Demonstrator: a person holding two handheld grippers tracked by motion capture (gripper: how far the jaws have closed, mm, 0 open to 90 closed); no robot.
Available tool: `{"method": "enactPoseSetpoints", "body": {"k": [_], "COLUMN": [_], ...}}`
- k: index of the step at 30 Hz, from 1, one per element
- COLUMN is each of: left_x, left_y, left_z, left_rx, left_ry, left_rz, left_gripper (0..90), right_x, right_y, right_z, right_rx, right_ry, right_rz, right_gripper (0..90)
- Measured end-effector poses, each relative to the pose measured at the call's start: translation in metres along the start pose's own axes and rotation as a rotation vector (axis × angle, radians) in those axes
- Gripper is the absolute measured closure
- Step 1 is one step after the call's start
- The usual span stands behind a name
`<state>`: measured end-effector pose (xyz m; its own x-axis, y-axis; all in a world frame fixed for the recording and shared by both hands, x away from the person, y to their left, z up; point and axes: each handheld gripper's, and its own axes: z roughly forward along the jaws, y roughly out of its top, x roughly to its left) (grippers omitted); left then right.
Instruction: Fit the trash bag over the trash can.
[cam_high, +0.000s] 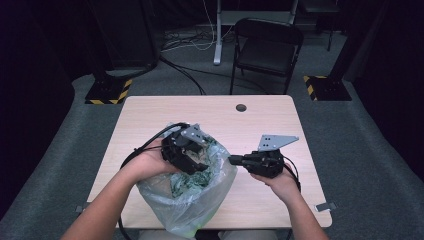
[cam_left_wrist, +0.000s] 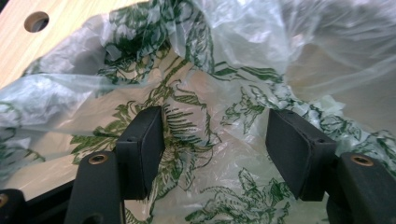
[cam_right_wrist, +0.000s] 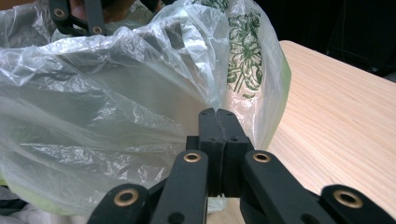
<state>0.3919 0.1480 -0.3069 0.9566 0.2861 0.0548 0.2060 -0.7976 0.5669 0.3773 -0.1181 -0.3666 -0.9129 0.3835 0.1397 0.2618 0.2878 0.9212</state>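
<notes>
1. A thin, clear plastic bag (cam_high: 192, 192) with a green leaf print sits on the near part of a light wooden table (cam_high: 280, 120), a little left of the middle, and its lower end hangs over the near edge.
2. The left gripper (cam_high: 197, 162) reaches into the mouth of the bag from the left, held in the person's left hand (cam_high: 147, 162).
3. In the left gripper view its two black pads (cam_left_wrist: 142, 149) stand spread apart, with crumpled leaf-print plastic lying between and beyond them; neither pad presses on the plastic.
4. The right gripper (cam_high: 232, 160) lies level at the right side of the bag, pointing left, held in the person's right hand (cam_high: 280, 182).
5. In the right gripper view its pads (cam_right_wrist: 218, 135) are pressed together, and the rim of the bag (cam_right_wrist: 140, 93) runs down into the tips, so they pinch a fold of the clear plastic at the bag's right edge.
6. The bag rises as a loose, wrinkled wall just beyond the right gripper, with the green print showing on its far right side.
7. A round hole (cam_high: 241, 107) is set in the table near its far edge, well apart from the bag.
8. A black folding chair (cam_high: 267, 50) stands on the grey floor beyond the table.
</notes>
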Motion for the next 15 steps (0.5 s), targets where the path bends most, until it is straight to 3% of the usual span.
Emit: {"method": "enactPoseSetpoints", "body": {"k": [15], "left_x": [0.005], "left_y": [0.002], "left_z": [0.024], "left_rx": [0.091], "left_ry": [-0.014], "left_rz": [0.014], "left_gripper": [36.7], "right_x": [-0.001], "right_y": [-0.001], "right_z": [-0.001], "right_rx": [-0.004], "right_ry": [0.005], "right_rz": [0.002], "right_gripper": [90.0]}}
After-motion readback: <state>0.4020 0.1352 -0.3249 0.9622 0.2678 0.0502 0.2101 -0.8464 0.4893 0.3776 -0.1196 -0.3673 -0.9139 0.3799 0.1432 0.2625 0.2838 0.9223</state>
